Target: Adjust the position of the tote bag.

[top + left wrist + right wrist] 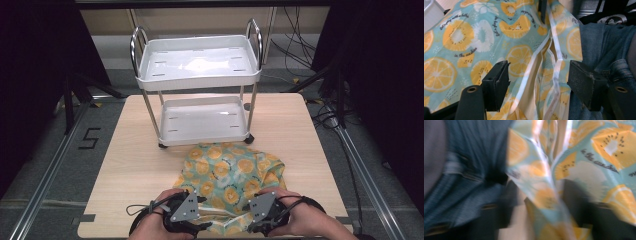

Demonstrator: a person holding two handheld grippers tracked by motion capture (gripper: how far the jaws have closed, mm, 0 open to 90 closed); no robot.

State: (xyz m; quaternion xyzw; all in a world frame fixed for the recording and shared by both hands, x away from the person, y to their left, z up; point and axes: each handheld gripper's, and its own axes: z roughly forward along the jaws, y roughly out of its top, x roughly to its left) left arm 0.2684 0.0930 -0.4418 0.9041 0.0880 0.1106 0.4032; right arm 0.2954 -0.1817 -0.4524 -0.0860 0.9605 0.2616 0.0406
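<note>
Jaws of the left gripper (535, 85) stand apart, the fruit-print cloth's (230, 175) white-edged hem running between them, unpinched. Right gripper (537, 202) has a fold of cloth between its jaws; through the blur, I cannot tell whether they clamp it. From the high view, the cloth lies before a white cart (200, 75).

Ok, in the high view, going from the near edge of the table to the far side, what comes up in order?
The two hand-held grippers, left and right → the fruit-print bag → the cart's lower tray → the cart's upper tray.
</note>
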